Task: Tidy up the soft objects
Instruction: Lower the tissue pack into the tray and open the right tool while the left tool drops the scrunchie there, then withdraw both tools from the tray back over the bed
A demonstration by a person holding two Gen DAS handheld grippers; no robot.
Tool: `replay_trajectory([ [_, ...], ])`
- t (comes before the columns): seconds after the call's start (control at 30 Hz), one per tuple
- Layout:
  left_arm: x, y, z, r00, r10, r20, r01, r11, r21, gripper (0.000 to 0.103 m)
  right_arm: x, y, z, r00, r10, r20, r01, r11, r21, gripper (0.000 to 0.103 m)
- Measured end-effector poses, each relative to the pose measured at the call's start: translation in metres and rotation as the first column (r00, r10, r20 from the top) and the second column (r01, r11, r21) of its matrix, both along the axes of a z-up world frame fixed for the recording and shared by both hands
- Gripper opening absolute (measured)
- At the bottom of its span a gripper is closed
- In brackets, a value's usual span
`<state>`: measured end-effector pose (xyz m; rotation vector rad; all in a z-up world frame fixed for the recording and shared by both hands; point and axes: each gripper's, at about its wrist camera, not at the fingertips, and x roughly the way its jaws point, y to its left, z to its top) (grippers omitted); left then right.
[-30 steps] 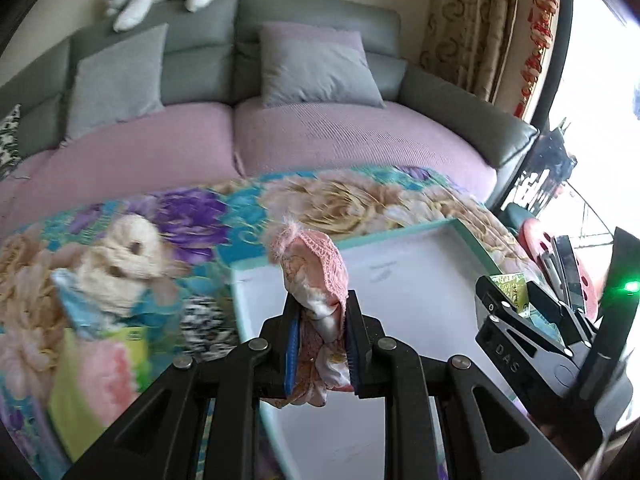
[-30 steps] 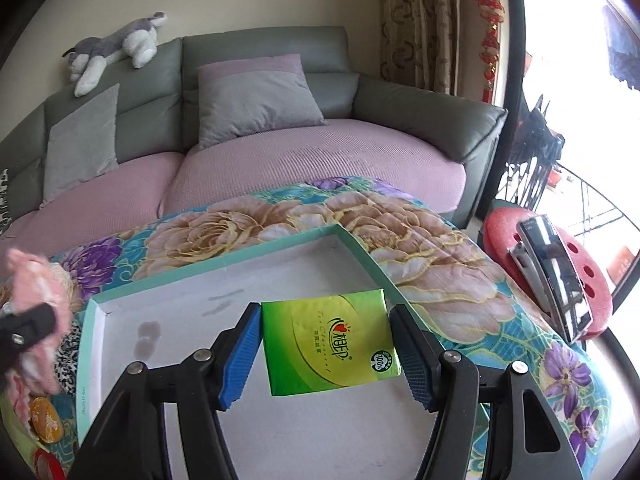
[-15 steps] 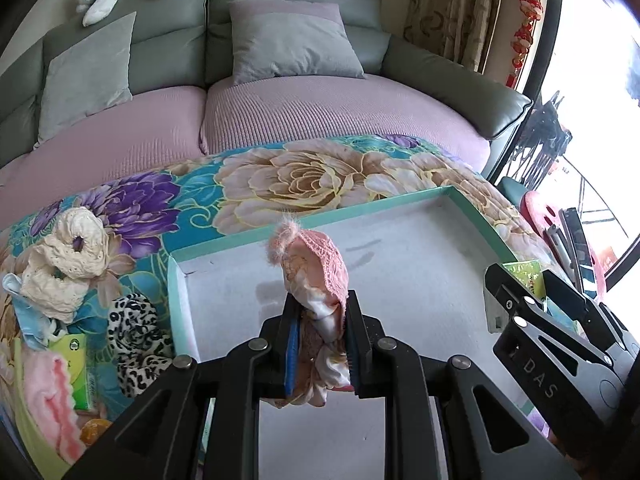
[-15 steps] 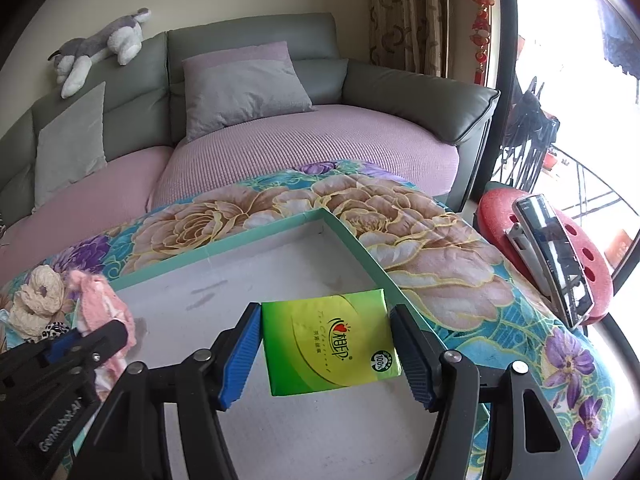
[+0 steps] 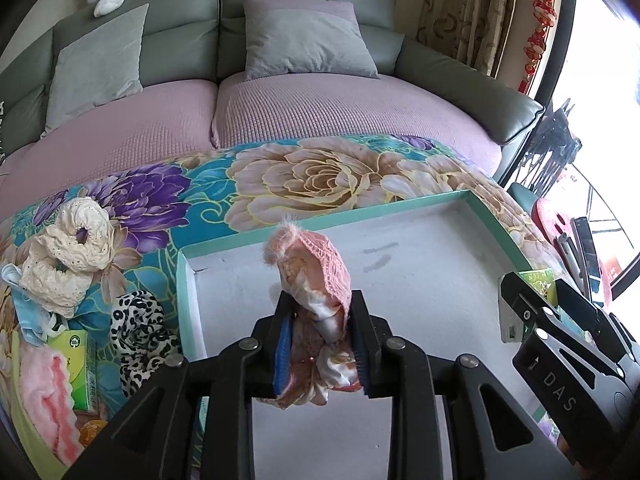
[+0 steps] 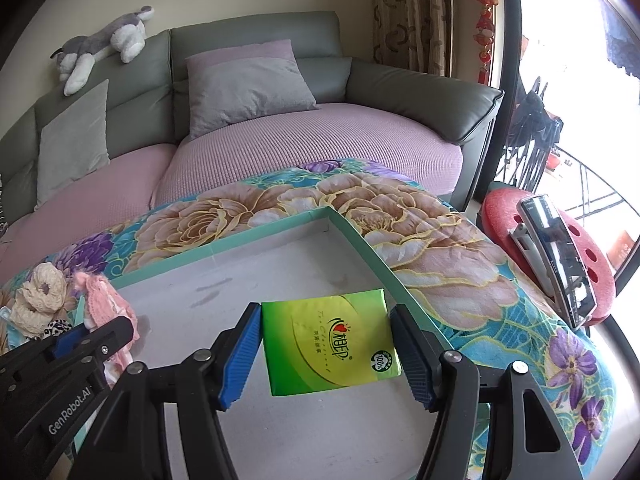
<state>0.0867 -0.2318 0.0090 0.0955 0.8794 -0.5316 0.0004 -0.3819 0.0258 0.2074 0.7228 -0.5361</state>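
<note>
My left gripper is shut on a pink lace scrunchie and holds it above the left part of a shallow teal-rimmed tray with a white floor. My right gripper is shut on a green tissue pack above the tray's right part. The right gripper shows at the right edge of the left wrist view. The left gripper with the scrunchie shows at the left of the right wrist view.
Left of the tray on the floral blanket lie a cream lace scrunchie, a leopard scrunchie, a green tissue pack, a blue mask and a pink fluffy item. A sofa stands behind; a red stool is at right.
My left gripper has carried the pink scrunchie rightward from over the blanket to over the tray. My right gripper has kept the tissue pack and shifted slightly over the tray's right side.
</note>
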Motion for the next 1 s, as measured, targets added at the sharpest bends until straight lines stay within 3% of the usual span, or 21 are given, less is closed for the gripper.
replay_trajectory([
  [0.13, 0.000, 0.001, 0.002, 1.000, 0.007, 0.004, -0.007, 1.000, -0.002, 0.035, 0.000, 0.000, 0.000, 1.000, -0.001, -0.001, 0.001, 1.000, 0.001, 0.068],
  [0.27, 0.000, 0.004, 0.005, 1.000, 0.017, 0.007, -0.017, 1.000, -0.001, 0.049, 0.000, 0.000, 0.000, 1.000, 0.003, 0.001, -0.003, 1.000, 0.004, 0.068],
  [0.57, 0.000, 0.014, 0.015, 0.999, 0.052, 0.015, -0.052, 0.999, -0.002, 0.049, 0.005, 0.004, -0.002, 0.999, 0.038, -0.006, -0.038, 0.999, 0.023, 0.068],
  [0.7, -0.001, 0.023, 0.021, 0.997, 0.077, 0.020, -0.077, 0.997, -0.009, 0.052, 0.005, 0.003, -0.003, 0.999, 0.042, -0.011, -0.041, 0.998, 0.041, 0.076],
  [0.77, -0.001, 0.029, 0.023, 0.995, 0.096, 0.021, -0.095, 0.995, -0.012, 0.059, 0.005, 0.002, -0.004, 0.999, 0.045, -0.009, -0.044, 0.998, 0.053, 0.081],
  [1.0, -0.002, 0.055, 0.029, 0.985, 0.169, 0.031, -0.169, 0.985, -0.017, 0.069, 0.007, 0.003, -0.007, 0.998, 0.050, -0.025, -0.048, 0.996, 0.072, 0.086],
])
